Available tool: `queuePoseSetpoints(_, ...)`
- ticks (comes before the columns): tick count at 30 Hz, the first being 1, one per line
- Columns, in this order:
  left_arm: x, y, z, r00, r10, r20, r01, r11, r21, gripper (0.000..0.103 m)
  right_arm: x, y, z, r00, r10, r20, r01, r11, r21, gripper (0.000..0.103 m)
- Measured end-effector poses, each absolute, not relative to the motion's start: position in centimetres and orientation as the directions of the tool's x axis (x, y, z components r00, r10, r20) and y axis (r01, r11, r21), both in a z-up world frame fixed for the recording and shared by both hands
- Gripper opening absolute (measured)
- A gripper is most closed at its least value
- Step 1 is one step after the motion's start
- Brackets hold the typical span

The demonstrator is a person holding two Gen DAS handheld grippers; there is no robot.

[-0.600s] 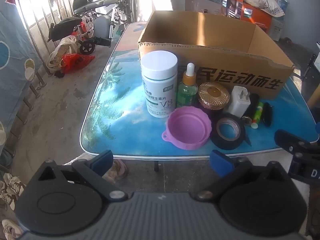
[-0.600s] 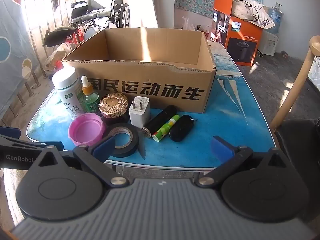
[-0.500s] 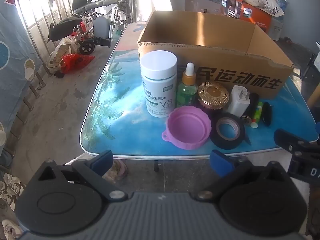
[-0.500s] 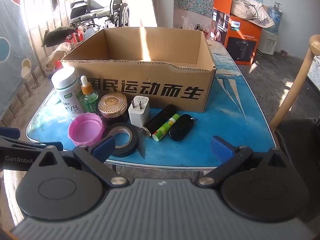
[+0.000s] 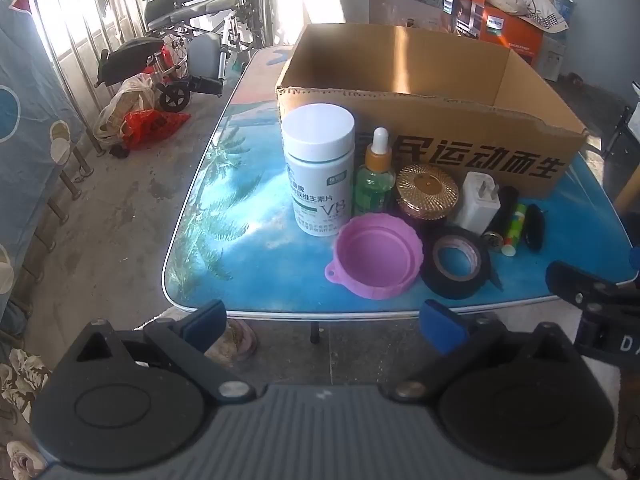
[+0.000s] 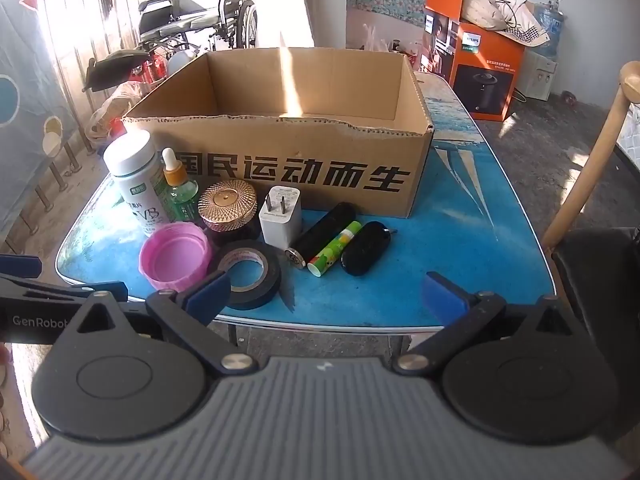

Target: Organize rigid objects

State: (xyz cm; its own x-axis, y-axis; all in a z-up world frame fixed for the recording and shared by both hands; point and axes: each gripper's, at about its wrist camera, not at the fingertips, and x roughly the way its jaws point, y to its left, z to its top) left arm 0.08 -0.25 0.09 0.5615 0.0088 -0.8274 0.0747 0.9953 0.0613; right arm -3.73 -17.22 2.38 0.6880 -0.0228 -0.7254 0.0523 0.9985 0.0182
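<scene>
Black tongs point(image 5: 324, 326) with blue pads, grey ribbed body

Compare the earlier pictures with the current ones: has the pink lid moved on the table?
No. The pink lid sits in the same spot, just left of the black tape roll and in front of the white bottle.

Strong daylight came from upper left, blowing out window area; bright sun stripe crossed cardboard box point(image 6: 288, 148) inner wall; glare shone on blue table point(image 5: 224, 216); fisheye bent edges, dark vignette corners; focus sharp centrally.
</scene>
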Motion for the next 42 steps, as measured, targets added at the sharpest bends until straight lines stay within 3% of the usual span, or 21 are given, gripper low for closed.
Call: queuePoseSetpoints(42,-0.28,0.07,0.28,0.566,0.020,-0.824,0.075,0.994,0.076,0.103,-3.71,-17.13,1.97,0.671,-0.011,-0.742,0.057,0.998,0.037,0.102)
